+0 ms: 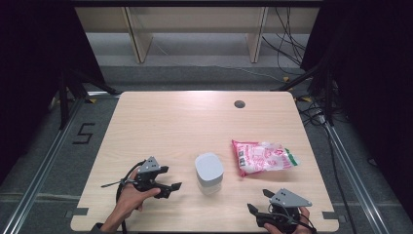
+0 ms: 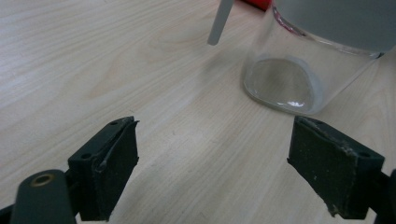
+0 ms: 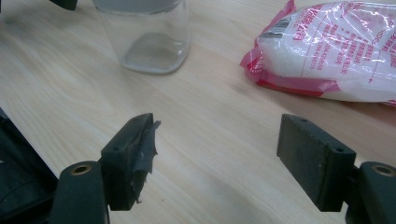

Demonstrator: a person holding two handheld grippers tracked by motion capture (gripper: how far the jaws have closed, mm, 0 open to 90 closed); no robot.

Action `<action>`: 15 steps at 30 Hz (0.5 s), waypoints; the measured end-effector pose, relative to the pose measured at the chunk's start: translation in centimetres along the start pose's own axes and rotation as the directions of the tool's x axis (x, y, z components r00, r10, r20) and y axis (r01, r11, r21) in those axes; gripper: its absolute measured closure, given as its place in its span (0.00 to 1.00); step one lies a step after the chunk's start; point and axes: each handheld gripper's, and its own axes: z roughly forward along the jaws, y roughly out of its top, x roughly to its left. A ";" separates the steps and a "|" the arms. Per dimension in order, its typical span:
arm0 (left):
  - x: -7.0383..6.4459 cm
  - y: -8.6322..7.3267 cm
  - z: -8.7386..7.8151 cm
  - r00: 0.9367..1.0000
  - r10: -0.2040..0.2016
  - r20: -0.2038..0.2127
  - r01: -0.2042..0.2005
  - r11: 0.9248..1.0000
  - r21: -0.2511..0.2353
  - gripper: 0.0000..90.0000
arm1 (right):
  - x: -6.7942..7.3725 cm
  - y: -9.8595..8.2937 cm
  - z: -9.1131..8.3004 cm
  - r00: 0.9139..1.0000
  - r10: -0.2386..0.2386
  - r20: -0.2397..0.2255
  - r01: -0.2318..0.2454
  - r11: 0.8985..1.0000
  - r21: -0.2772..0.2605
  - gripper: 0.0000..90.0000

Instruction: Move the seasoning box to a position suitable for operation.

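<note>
Now glass jar (image 1: 209,173) w/ grey lid stands btwn left tongs (image 1: 171,181) & right tongs (image 1: 259,201), touching neither; both gape wide, empty, over tabletop (image 1: 160,126).

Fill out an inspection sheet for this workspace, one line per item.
Surface: light wood table, bare apart from a small grommet hole.
Job's things: clear jar with white lid on, upright, empty; sealed pink-and-white bag lying flat to its right, apart from it.
Clutter: nothing seen.
Tongs: left tongs open, beside the jar; right tongs open, holding nothing.
Cables: loose on the floor behind the table.
Surroundings: dark curtains, wooden frame.
</note>
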 end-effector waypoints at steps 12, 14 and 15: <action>0.0 0.6 -0.1 0.998 0.057 -0.027 -0.059 0.997 -0.051 0.22 | -0.1 0.0 0.1 1.000 -0.020 0.009 0.020 1.000 -0.009 0.30; 0.2 0.8 0.0 0.997 0.069 -0.028 -0.070 0.996 -0.059 0.22 | -0.1 0.0 0.1 1.000 -0.018 0.001 0.018 1.000 -0.001 0.30; 0.1 1.0 0.2 0.998 0.062 -0.030 -0.064 0.996 -0.057 0.30 | -0.1 0.0 0.2 1.000 -0.017 -0.006 0.017 1.000 -0.005 0.30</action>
